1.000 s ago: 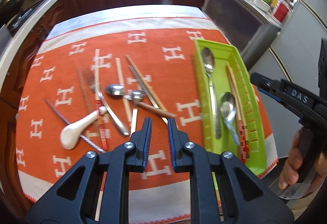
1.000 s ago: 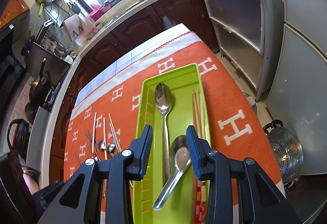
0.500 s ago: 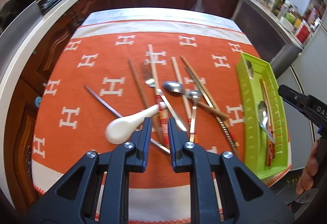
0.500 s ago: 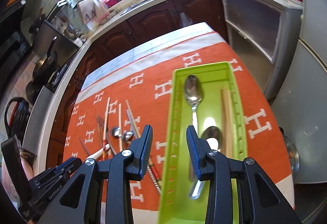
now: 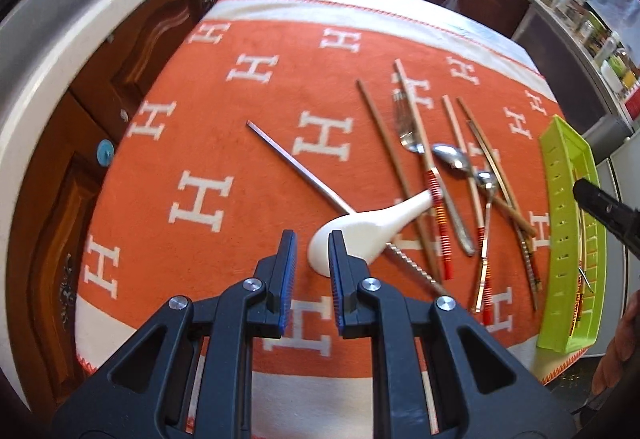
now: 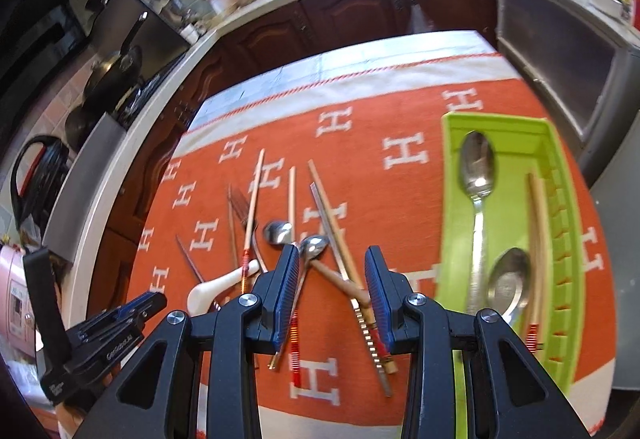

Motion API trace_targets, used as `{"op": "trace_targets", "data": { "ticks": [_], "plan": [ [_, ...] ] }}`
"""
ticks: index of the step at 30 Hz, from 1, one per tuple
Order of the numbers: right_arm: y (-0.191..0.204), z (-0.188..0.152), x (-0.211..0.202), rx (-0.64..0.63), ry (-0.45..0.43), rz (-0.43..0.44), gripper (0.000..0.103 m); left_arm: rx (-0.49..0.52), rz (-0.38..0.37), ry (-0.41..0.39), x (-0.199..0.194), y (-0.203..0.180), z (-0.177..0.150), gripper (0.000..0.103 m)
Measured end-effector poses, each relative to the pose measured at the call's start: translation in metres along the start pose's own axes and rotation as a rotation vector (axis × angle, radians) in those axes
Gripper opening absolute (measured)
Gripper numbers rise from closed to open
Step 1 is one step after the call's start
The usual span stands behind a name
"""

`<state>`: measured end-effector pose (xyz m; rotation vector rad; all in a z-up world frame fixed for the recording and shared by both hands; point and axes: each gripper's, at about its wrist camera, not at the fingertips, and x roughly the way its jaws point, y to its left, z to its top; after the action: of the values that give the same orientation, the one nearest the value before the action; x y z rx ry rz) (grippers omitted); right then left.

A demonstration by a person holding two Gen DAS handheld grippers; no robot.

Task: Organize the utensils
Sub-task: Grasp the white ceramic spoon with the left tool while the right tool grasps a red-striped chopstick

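Right gripper [image 6: 332,293], jaws apart, hovers over crossed chopsticks [image 6: 340,259] and small spoons [image 6: 314,245] on an orange blanket [image 6: 380,199]; a green tray [image 6: 452,199] at right holds two metal spoons [image 6: 478,175]

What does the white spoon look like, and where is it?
The white spoon looks like glossy ceramic, with a deep oval bowl and a short thick handle. It lies on the orange cloth, bowl nearest the left tongs, which are open and not gripping it. It rests across a metal chopstick, and its handle meets a red-banded chopstick.
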<state>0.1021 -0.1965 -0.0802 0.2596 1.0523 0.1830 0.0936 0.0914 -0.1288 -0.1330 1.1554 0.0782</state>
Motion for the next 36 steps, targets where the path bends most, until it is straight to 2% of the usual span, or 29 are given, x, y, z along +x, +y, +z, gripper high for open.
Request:
{"op": "trace_targets", "data": {
  "ticks": [10,15,23,28,30,32,36],
  "plan": [
    [0.054,0.009,0.063,-0.12,0.073,0.065,0.034,-0.106,-0.096,0.082,0.034,0.033,0.018,0.014],
    [0.074,0.018,0.099,-0.132,0.121,0.095,0.024,-0.123,-0.11,0.092,0.044,0.042,0.023,0.015],
    [0.095,0.02,0.148,-0.189,0.184,0.068,0.015,-0.136,-0.158,0.106,0.054,0.051,0.03,0.016],
    [0.105,0.019,0.157,-0.243,0.173,0.031,0.013,-0.078,-0.194,0.093,0.051,0.042,0.032,0.016],
    [0.109,0.018,0.159,-0.273,0.169,0.012,0.012,-0.023,-0.207,0.082,0.048,0.034,0.035,0.016],
    [0.114,0.017,0.159,-0.296,0.162,-0.013,0.007,0.039,-0.213,0.07,0.045,0.025,0.038,0.016],
    [0.107,0.017,0.157,-0.285,0.161,-0.007,0.005,0.183,-0.261,0.059,0.037,0.004,0.044,0.017]
  ]
}}
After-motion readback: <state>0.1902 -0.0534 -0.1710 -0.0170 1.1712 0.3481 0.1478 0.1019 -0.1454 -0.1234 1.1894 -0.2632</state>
